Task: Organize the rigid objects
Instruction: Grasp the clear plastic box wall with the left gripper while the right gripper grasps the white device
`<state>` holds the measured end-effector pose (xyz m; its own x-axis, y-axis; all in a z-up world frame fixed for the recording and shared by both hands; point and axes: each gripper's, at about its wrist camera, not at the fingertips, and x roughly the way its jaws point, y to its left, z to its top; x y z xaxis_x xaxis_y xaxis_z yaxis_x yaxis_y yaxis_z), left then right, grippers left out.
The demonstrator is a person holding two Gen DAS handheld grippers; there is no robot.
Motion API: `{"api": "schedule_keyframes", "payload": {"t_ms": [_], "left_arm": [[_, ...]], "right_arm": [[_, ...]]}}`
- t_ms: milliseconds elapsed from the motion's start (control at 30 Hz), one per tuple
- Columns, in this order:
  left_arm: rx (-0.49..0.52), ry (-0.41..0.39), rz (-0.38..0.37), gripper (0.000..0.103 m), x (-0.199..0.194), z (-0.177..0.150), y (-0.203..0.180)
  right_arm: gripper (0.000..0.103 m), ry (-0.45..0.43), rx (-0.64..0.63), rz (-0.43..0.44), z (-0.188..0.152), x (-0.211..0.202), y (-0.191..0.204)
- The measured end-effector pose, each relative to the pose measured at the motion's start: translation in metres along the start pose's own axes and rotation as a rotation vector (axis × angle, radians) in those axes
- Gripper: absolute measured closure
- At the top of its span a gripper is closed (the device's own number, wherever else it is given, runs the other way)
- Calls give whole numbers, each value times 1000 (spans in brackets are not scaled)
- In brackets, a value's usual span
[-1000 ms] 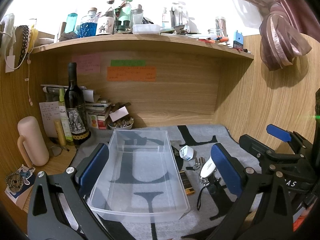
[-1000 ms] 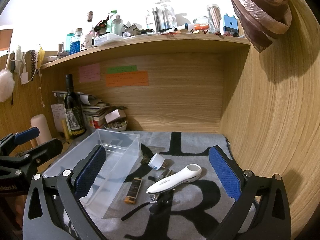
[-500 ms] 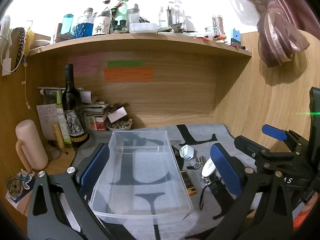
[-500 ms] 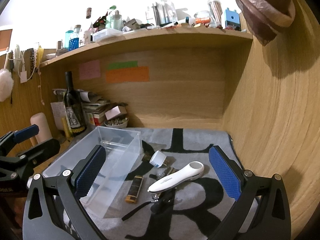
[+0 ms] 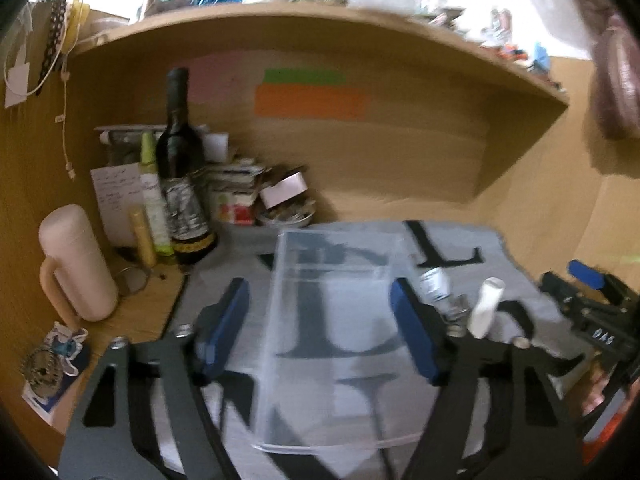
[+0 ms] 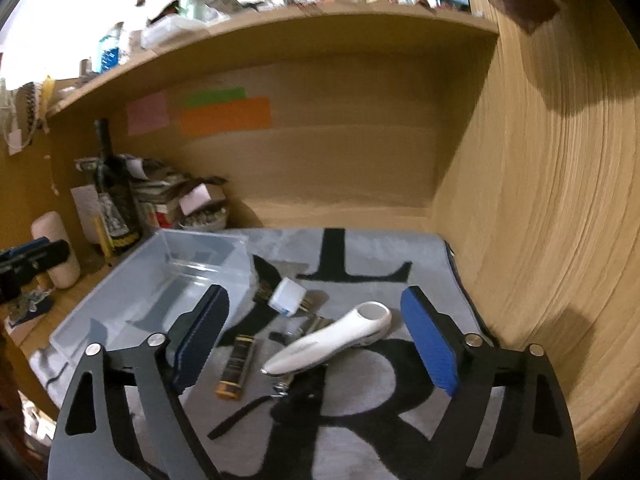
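A clear plastic bin (image 5: 332, 320) lies on the grey mat (image 5: 500, 264), and the blurred left wrist view shows nothing in it. My left gripper (image 5: 320, 332) straddles it with jaws closing, and a gap still shows beside the left pad. The bin (image 6: 160, 280) is left of a white handled tool (image 6: 332, 344). My right gripper (image 6: 316, 340) hangs over the tool with jaws closing, both pads clear of it. Around the tool lie a white plug (image 6: 288, 296), a brown lighter-like bar (image 6: 236, 366) and a metal clip (image 6: 304, 328).
A wine bottle (image 5: 180, 168), a pale mug-shaped flask (image 5: 76, 264), stacked books and a small bowl (image 5: 286, 216) crowd the back left corner. A wooden wall (image 6: 540, 200) closes the right side. A cluttered shelf runs overhead. A black strap (image 6: 240, 416) trails on the mat.
Both grippers have moved forward and slightly down toward the mat. Their jaws have narrowed, the left around the bin and the right around the white tool.
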<state>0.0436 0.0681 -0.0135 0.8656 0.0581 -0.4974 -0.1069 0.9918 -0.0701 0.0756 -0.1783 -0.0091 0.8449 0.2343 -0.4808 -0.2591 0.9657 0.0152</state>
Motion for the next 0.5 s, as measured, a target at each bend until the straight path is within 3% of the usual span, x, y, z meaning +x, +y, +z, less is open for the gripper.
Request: {"api": "schedule_keyframes", "payload": {"t_ms": [133, 233, 500], "left_arm": [[-14, 106, -1, 46, 25, 1, 21], [-25, 187, -19, 55, 44, -2, 31], [-27, 358, -52, 71, 85, -13, 43]], "right_arm": [[29, 58, 24, -28, -4, 15, -13], [35, 100, 48, -47, -10, 25, -22], [41, 215, 108, -58, -18, 54, -40]]}}
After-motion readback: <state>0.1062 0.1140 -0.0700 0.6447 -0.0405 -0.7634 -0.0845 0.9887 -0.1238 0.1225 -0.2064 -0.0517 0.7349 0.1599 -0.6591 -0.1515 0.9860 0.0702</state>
